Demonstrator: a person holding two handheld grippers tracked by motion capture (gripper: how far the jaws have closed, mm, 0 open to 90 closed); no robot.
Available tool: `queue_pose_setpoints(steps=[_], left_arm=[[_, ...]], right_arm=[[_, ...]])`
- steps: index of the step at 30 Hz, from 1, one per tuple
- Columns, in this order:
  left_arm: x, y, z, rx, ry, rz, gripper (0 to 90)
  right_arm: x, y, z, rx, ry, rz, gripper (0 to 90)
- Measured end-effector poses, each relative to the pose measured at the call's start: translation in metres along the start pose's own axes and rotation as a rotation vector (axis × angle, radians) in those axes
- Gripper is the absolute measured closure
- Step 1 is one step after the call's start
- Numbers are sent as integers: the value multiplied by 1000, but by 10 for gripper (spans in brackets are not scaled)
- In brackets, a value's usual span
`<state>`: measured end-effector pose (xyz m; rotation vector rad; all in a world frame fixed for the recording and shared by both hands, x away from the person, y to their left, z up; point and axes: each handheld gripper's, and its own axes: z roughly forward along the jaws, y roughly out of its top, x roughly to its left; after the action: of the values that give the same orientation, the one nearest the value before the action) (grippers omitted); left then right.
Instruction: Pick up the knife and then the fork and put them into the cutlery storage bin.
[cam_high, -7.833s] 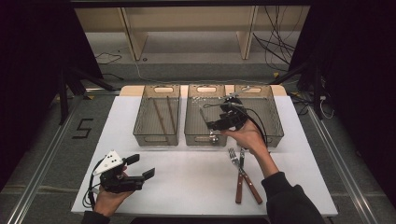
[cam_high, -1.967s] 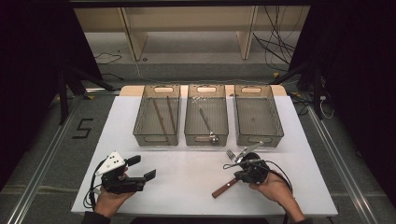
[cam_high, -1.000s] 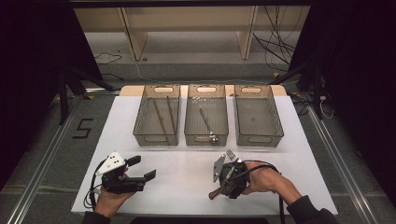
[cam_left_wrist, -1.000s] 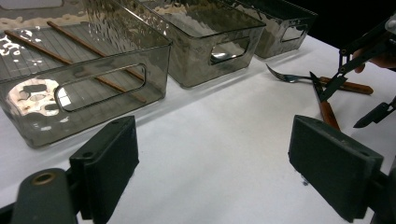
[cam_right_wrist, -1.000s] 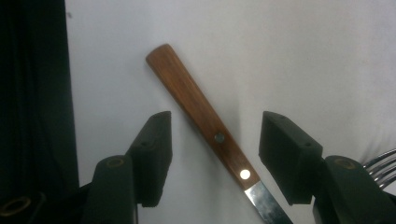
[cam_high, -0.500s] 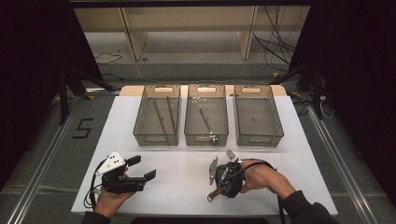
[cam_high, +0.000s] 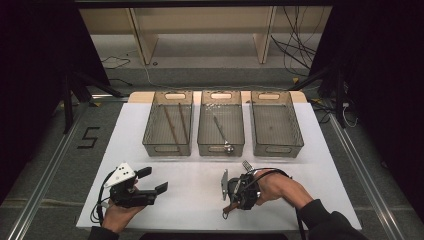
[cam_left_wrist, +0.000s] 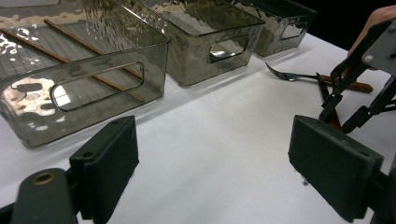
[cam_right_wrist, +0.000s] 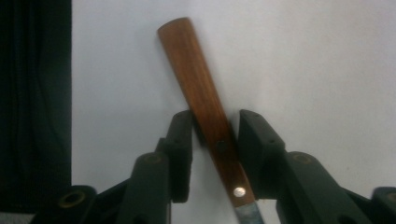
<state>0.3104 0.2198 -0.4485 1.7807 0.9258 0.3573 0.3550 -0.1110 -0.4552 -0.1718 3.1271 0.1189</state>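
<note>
We find the right tool (cam_high: 239, 192) low over the near part of the tabletop (cam_high: 200, 175), its jaws set either side of the wooden handle of a knife (cam_right_wrist: 205, 112). In the right gripper view the handle runs up between the two black pads, slanting to the left, with a rivet and the start of the blade at the bottom edge. The jaws have just been closing on it; the left pad meets the wood, and the right pad appears to meet it lower down, though we cannot confirm full contact on that side. We record the tool as gripping the knife handle. The knife lies flat on the tabletop, its handle end toward the near edge.

We note a fork (cam_left_wrist: 287, 74) just beyond the right tool, lying on the tabletop with its tines toward the trays.

The left tool (cam_high: 145, 187) rests at the near left, well apart from the right one. Its jaws stand wide open with nothing between them, as the left gripper view shows.

Farther back we see three clear trays in a row. The left tray (cam_high: 150, 140) holds two chopsticks (cam_high: 172, 125). The middle tray (cam_high: 202, 145) holds a metal utensil (cam_high: 220, 131), its type unclear from here. The right tray (cam_high: 295, 135) stands beside it.
</note>
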Motion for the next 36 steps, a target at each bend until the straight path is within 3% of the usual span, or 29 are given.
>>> queue_pose_setpoints(steps=[3, 8, 15, 18, 27, 36], left_arm=[[0, 0, 0, 0, 0, -1, 155], [0, 0, 0, 0, 0, 0, 155], [0, 0, 0, 3, 0, 2, 155], [0, 0, 0, 0, 1, 0, 155], [0, 0, -1, 0, 2, 1, 155], [0, 0, -1, -1, 3, 2, 155]], right_arm=[[0, 3, 0, 24, 5, -31, 709], [1, 5, 0, 15, 4, -62, 759], [0, 4, -1, -1, 4, -67, 767], [-2, 6, -2, -11, 6, -36, 769], [-10, 3, -19, -144, -48, 54, 770], [-19, -5, -43, -333, -112, 189, 770]])
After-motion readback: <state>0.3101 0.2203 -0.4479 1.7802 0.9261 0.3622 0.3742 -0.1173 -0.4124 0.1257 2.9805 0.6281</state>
